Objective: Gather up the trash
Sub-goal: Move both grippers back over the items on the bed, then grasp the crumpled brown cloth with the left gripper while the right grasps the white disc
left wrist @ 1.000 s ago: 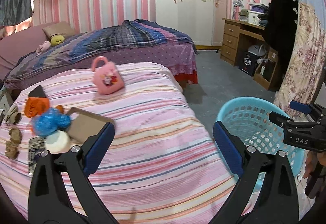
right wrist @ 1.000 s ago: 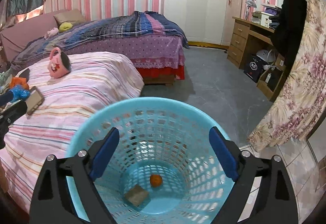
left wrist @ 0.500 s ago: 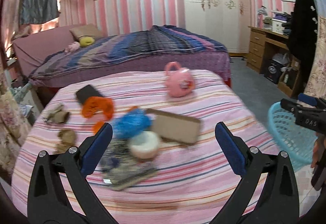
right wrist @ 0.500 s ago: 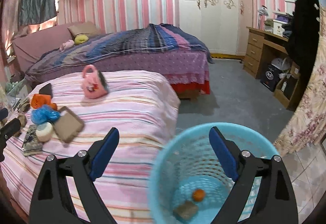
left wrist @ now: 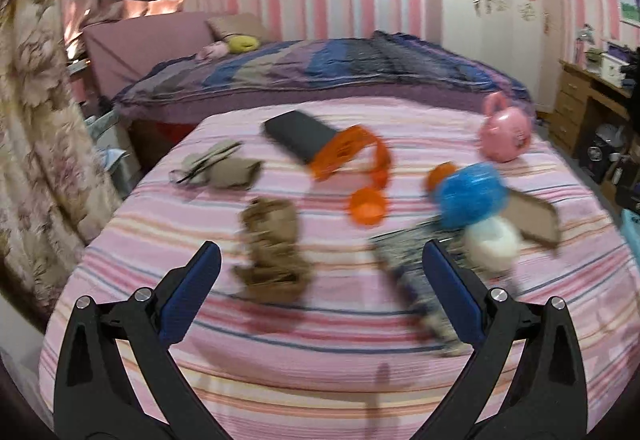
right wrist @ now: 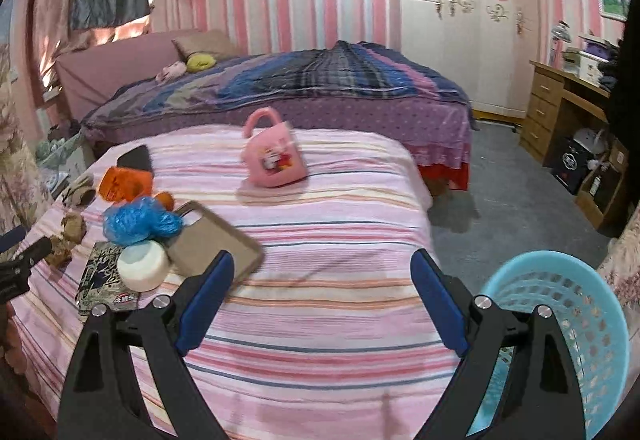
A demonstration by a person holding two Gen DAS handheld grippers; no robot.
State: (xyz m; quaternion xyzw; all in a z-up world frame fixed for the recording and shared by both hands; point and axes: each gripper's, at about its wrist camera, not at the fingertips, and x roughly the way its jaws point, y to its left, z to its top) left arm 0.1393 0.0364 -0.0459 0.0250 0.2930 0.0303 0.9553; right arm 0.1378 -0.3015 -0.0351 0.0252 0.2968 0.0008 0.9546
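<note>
Trash cluster (right wrist: 136, 240) on bed (right wrist: 320, 304) (left side), basket (right wrist: 580, 320) right

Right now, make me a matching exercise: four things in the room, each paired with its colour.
Things:
1. bag
2. basket
3. crumpled plastic bag
4. roll of tape

Colours:
A. white
B. light turquoise
C. pink
D. bright blue

Pairs: 1-C, 2-B, 3-D, 4-A

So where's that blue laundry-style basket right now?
In the right wrist view the blue basket stands on the floor at lower right, beside the corner of the pink striped bed, just past the right gripper.
</note>
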